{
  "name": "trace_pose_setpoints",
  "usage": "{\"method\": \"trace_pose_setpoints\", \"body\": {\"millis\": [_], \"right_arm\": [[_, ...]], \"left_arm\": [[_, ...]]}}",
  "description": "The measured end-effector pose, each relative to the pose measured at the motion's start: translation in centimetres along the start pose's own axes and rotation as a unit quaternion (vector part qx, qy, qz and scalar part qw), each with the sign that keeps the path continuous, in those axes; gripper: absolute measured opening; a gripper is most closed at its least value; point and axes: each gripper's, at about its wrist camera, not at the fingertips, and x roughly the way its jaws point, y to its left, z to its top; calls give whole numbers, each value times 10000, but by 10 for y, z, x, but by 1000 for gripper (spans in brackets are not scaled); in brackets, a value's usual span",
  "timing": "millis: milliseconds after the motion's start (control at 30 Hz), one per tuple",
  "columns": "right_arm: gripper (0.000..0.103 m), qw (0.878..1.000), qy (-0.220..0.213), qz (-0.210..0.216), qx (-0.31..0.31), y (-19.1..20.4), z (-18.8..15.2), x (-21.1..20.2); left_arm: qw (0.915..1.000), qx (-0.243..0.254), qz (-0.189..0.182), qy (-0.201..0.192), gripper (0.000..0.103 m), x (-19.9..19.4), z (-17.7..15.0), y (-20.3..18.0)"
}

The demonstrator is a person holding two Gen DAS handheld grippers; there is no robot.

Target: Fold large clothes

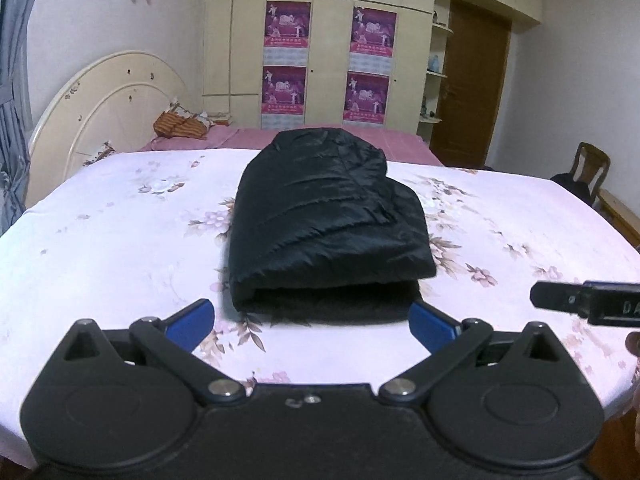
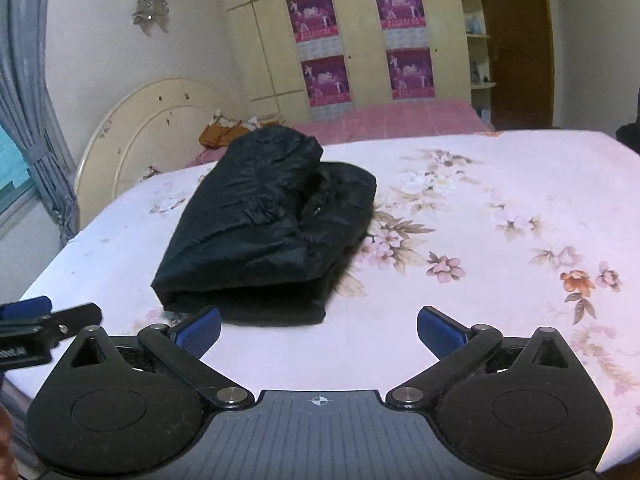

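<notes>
The right gripper (image 1: 584, 304) was cut off by the right edge of the left wrist view. The left gripper (image 2: 44, 320) was cropped at the lower left edge of the right wrist view. The posters (image 1: 287, 26) bore text too small to read. The folded black jacket (image 1: 328, 216) hid its own lower layers.
</notes>
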Motion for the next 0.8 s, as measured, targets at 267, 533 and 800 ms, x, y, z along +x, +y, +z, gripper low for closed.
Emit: {"method": "trace_pose_setpoints", "body": {"millis": [267, 533, 800], "right_arm": [[103, 9998, -86, 11, -162, 8, -7, -23], [103, 9996, -88, 102, -267, 9, -9, -32], [103, 9994, -116, 144, -298, 5, -5, -37]], "left_arm": [[10000, 36, -76, -37, 103, -12, -7, -6], [9999, 79, -127, -60, 103, -15, -9, -8], [9999, 77, -113, -81, 103, -16, -10, -11]]}}
